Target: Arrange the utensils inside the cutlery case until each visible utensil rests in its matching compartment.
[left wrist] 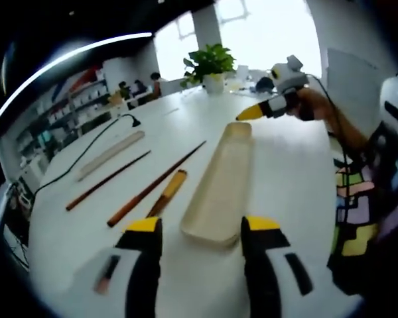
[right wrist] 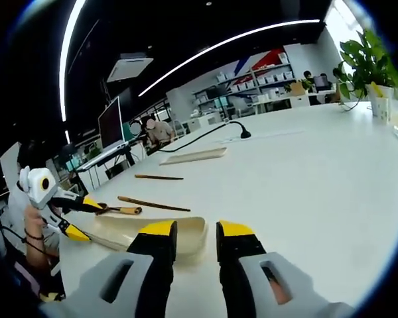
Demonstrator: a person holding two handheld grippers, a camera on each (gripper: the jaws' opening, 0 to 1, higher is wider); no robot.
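Left gripper [left wrist: 202,228] jaws wide, cutlery case [left wrist: 220,189] end between tips; right gripper [right wrist: 194,232] narrow.

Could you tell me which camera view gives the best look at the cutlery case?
The left gripper view: the cutlery case lies lengthwise up the middle, its long open tray seen from above, beyond the left gripper. The right gripper view shows it low and edge-on, partly behind the right gripper.

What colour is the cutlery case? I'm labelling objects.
Pale cream, almost matching the white table; the cutlery case shows best in the left gripper view.
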